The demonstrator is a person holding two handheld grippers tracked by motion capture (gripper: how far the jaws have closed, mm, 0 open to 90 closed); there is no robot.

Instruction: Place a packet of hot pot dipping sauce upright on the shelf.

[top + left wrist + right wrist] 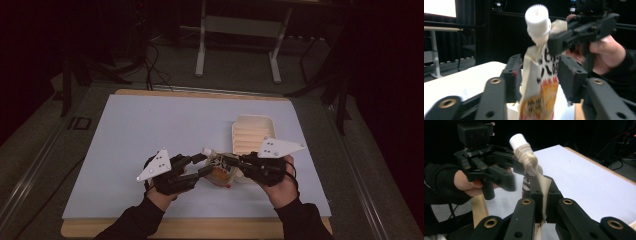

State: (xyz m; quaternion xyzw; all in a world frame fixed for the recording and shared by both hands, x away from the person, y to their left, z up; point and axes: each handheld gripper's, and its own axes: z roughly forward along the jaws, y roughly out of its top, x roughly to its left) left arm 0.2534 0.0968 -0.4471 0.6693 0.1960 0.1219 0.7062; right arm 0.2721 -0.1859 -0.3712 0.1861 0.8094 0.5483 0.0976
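1. The pouch (pixel 220 172) hangs above the table (pixel 150 130) between the two grippers, near the front edge and just in front of the tray (pixel 252 132); in the high view its orange lower part faces the camera, and its white cap (pixel 206 150) points up and left.
2. The right gripper (pixel 541 191) pinches the pouch's thin side edge; its jaws are closed tight on the film, which runs up between them in the right gripper view; the white spout and cap (pixel 517 140) rise above the jaws, tilted toward the other hand.
3. The left gripper (pixel 540 75) has its jaws parted to about half their width; the pouch (pixel 539 85) stands between them; the left jaw lies right against the film, the right jaw stands clear of it, so there is no squeeze.
4. In the left gripper view the ribbed cap (pixel 537 16) sits at the top, and the right gripper (pixel 579 32) grips the pouch just below the neck, to its right.
5. The tray is a cream, ribbed dish lying flat on the table at right, beyond the right hand (pixel 282 187); whether the pouch touches it cannot be told.
6. Both forearms in dark sleeves (pixel 135 222) come in from the bottom edge.
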